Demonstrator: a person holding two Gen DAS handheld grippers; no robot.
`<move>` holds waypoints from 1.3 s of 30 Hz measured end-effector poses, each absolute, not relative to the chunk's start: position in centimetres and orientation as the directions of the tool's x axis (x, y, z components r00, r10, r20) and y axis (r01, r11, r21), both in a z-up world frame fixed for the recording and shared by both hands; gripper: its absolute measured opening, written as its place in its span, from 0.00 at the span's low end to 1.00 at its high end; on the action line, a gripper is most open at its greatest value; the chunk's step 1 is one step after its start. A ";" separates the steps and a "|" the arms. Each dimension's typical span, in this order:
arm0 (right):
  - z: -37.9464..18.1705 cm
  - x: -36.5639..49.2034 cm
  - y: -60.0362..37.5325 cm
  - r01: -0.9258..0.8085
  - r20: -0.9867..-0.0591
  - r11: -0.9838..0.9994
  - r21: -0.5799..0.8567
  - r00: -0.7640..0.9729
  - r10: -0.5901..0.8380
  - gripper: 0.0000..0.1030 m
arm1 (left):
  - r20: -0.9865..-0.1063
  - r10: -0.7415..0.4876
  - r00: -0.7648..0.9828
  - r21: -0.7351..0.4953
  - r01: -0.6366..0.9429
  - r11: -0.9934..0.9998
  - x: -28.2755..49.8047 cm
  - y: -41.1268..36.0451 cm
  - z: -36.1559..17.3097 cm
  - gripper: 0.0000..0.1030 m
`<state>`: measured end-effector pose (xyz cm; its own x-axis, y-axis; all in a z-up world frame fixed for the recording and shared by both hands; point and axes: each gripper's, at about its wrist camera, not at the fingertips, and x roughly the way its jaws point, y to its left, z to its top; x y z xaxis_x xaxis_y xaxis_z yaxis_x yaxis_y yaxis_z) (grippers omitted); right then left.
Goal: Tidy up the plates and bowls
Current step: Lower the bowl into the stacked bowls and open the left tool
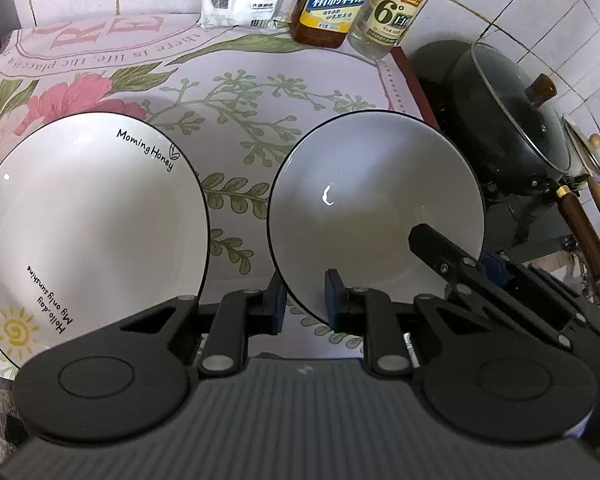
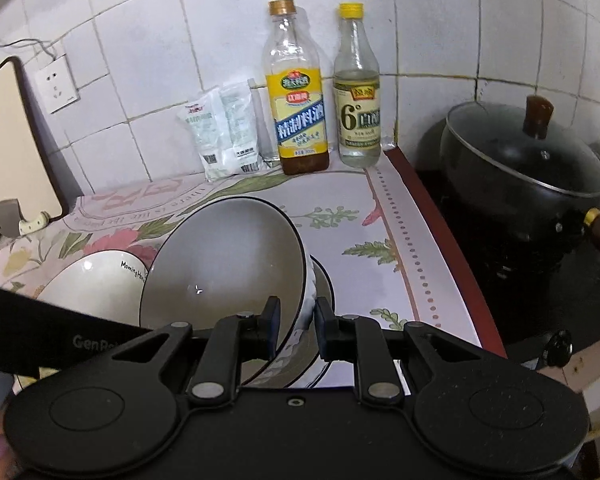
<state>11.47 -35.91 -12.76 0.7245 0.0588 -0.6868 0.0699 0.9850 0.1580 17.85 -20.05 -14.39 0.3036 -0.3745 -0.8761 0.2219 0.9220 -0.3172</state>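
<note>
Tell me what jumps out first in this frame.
A tilted grey bowl fills the centre, its rim pinched by the right claw and the left claw. Left of it lies a lettered plate; two bottles stand at the tiled wall.

Home kitchen. White tiled wall [image 2: 220, 60]; worktop [image 2: 360, 240] under a floral cloth; cooking-wine bottle [image 2: 298, 96] and vinegar bottle [image 2: 357, 96] at the wall; lidded black pot [image 2: 524, 176] on what appears to be a stove; wall socket [image 2: 57, 83]; cutting board [image 2: 12, 140].
</note>
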 end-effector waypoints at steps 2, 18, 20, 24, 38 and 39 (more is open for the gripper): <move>-12.8 11.5 -35.6 0.053 -0.686 0.988 0.143 0.725 0.060 0.25 | -0.882 -0.367 0.295 -0.316 0.208 0.926 18.0 -20.0 -14.7 0.19; -11.6 10.5 -35.5 0.042 -0.624 0.995 0.093 0.781 0.025 0.33 | -0.856 -0.384 0.347 -0.329 0.209 0.921 17.5 -19.7 -14.0 0.27; -11.4 10.2 -36.0 0.047 -0.626 0.990 0.130 0.778 0.045 0.33 | -0.852 -0.386 0.355 -0.324 0.222 0.920 17.2 -19.7 -13.7 0.27; -11.1 8.9 -36.1 0.020 -0.619 0.990 0.139 0.782 0.072 0.33 | -0.839 -0.380 0.390 -0.292 0.267 0.918 15.9 -19.5 -12.7 0.29; -8.6 3.9 -35.5 -0.070 -0.594 0.996 0.062 0.799 0.093 0.41 | -0.783 -0.384 0.488 -0.216 0.365 0.905 10.9 -17.5 -9.4 0.37; -8.5 3.6 -35.5 -0.075 -0.593 0.996 0.050 0.800 0.090 0.43 | -0.780 -0.387 0.493 -0.214 0.370 0.904 10.5 -17.3 -9.2 0.37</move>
<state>3.61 -35.45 -8.45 0.8005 0.0899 -0.5926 -0.0745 0.9959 0.0505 10.54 -17.35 -9.24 0.4926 -0.3869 -0.7796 0.3705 0.9038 -0.2144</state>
